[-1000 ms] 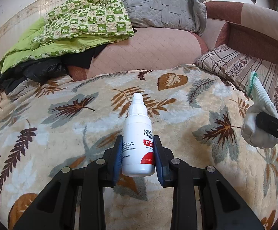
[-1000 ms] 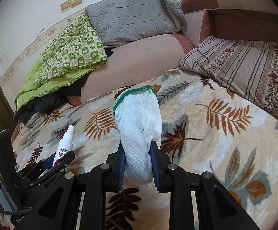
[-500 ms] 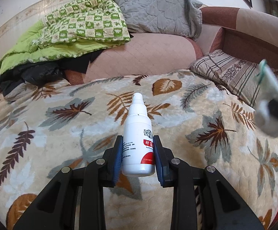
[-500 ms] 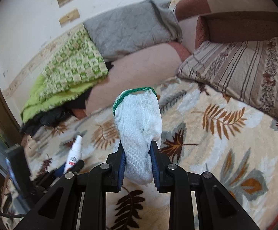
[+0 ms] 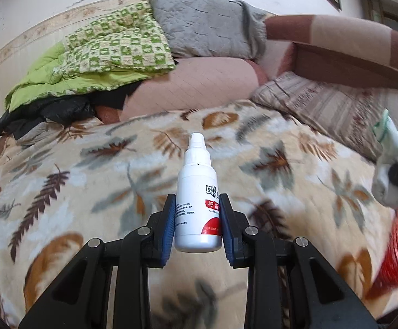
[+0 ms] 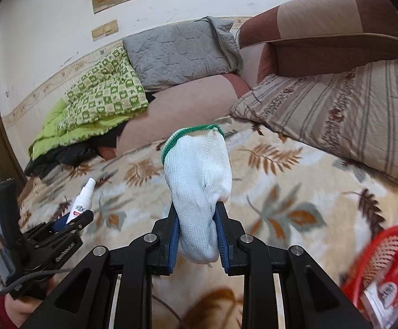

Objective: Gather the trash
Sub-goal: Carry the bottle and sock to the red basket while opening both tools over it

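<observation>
Left tongs (image 5: 198,219): pinching upright white spray bottle (image 5: 198,200) above the bed (image 5: 89,192).
Right tongs (image 6: 196,227): pinching white glove (image 6: 199,189), cuff up.
Red basket (image 6: 385,263): near right, nearer the right tongs; likely drop point.

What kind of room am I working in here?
Most likely a bedroom or a living room used for sleeping. A leaf-print blanket covers a wide soft surface, folded quilts and a grey pillow are stacked by the wall, and a padded brown headboard or sofa arm stands to the right.
</observation>
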The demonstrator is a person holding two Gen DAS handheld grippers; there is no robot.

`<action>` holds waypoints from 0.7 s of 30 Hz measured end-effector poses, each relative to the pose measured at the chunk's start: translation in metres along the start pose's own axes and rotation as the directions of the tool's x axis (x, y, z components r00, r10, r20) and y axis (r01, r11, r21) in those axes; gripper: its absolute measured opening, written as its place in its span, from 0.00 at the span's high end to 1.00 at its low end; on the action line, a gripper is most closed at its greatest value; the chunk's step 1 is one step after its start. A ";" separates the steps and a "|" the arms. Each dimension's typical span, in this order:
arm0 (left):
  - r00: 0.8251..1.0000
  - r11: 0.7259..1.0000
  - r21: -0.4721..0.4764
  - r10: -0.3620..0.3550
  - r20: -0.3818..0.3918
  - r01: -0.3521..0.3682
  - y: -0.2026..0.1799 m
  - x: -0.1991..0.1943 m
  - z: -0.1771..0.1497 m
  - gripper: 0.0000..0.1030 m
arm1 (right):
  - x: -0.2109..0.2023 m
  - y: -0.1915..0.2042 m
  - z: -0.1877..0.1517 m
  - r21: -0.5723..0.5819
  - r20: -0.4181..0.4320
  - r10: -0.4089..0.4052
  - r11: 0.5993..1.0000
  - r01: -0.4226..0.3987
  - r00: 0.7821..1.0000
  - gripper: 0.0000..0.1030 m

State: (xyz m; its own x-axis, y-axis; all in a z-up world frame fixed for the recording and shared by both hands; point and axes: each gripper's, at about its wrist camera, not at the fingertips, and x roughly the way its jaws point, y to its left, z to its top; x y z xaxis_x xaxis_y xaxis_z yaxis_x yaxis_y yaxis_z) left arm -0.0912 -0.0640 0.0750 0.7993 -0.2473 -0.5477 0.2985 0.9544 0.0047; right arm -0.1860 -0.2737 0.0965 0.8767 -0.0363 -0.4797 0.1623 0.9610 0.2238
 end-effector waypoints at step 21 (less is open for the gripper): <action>0.998 0.992 0.114 -0.050 0.048 0.045 -0.027 -0.085 -0.027 0.72 | -0.069 -0.035 -0.036 0.154 -0.057 0.040 0.988 -0.030 0.998 0.75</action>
State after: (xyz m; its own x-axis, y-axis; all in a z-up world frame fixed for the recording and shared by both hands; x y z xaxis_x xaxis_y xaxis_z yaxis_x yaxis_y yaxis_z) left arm -0.1816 -0.0643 0.0993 0.8073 -0.3027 -0.5066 0.3914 0.9171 0.0758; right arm -0.2684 -0.2954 0.0912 0.8551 0.0175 -0.5182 0.2035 0.9080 0.3664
